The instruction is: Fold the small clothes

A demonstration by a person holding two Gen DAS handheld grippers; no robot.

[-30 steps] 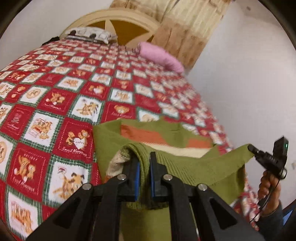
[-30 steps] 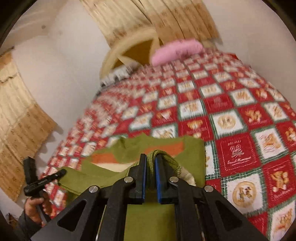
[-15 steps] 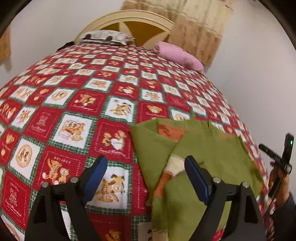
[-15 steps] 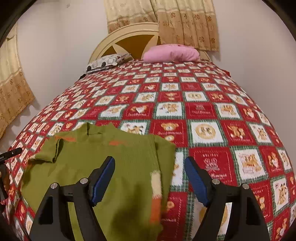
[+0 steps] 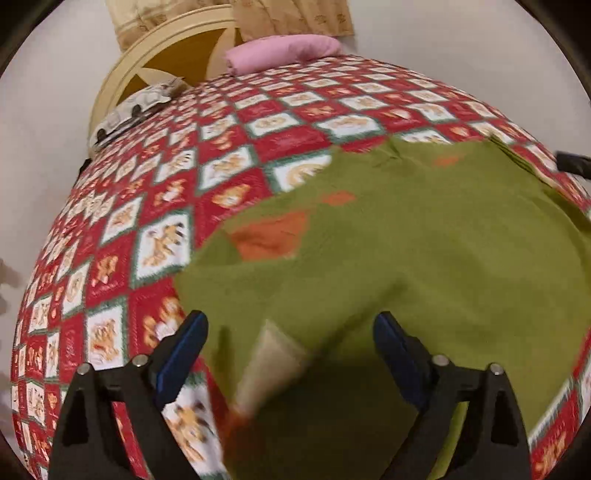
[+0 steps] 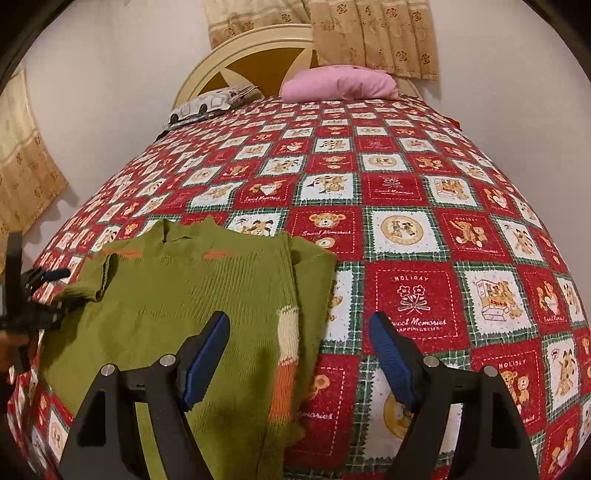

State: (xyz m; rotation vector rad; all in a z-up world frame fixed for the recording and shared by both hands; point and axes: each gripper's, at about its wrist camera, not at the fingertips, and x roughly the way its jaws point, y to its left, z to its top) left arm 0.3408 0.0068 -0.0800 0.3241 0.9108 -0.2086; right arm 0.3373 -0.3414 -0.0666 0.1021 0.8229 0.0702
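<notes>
A small green knit sweater point(image 6: 192, 295) with orange and cream bands lies flat on the bed near its front edge, one sleeve point(image 6: 286, 354) folded in over its right side. It fills the lower right of the blurred left wrist view point(image 5: 424, 258). My left gripper point(image 5: 291, 350) is open and empty, low over the sweater's left part, and shows at the left edge of the right wrist view point(image 6: 26, 295). My right gripper point(image 6: 299, 358) is open and empty over the folded sleeve.
The bed carries a red, white and green teddy-bear quilt point(image 6: 406, 206). A pink pillow point(image 6: 340, 83) and a patterned pillow point(image 6: 210, 105) lie by the cream headboard point(image 6: 255, 55). White walls and beige curtains point(image 6: 369, 29) stand behind.
Both grippers let go of the sweater and opened; it now lies flat on the quilt. The left gripper has swung down closer over it. The right gripper has barely moved lately.
</notes>
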